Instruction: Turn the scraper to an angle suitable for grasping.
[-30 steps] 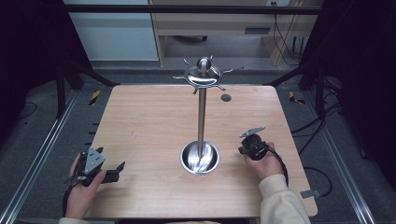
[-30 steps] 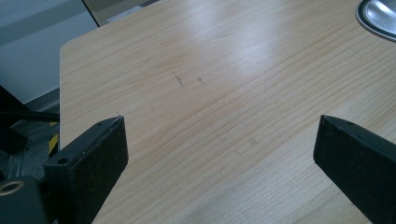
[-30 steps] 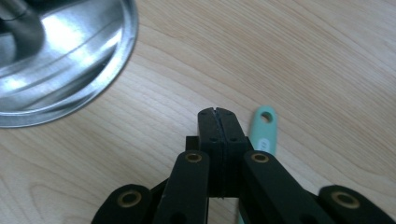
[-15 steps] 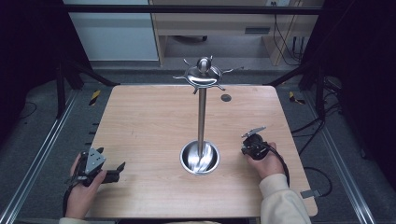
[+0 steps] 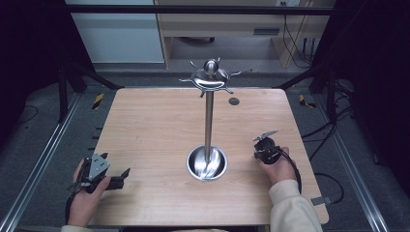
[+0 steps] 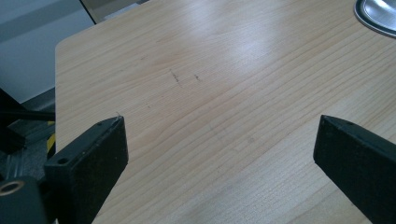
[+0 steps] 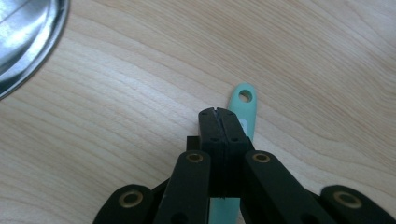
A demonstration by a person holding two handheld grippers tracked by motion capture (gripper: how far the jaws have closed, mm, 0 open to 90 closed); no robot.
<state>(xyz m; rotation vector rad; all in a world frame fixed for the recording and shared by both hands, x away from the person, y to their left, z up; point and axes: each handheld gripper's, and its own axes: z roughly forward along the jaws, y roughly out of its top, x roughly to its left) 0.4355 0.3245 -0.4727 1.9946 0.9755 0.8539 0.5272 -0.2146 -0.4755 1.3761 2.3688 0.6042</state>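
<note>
On the table [image 5: 159, 125], right gripper [image 5: 261, 143] nudged slightly rightward, left gripper [image 5: 121, 175] unmoved

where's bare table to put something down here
Bare wood spans the far half of the table on both sides of the stand's pole, and the near middle in front of the stand's base. It is tighter near the left claw and the right claw.

You get high view from above, facing forward-down over whole table [image 5: 159, 125]. Gripper views sit close above tabletop; both share stand base [image 6: 378, 16].
</note>
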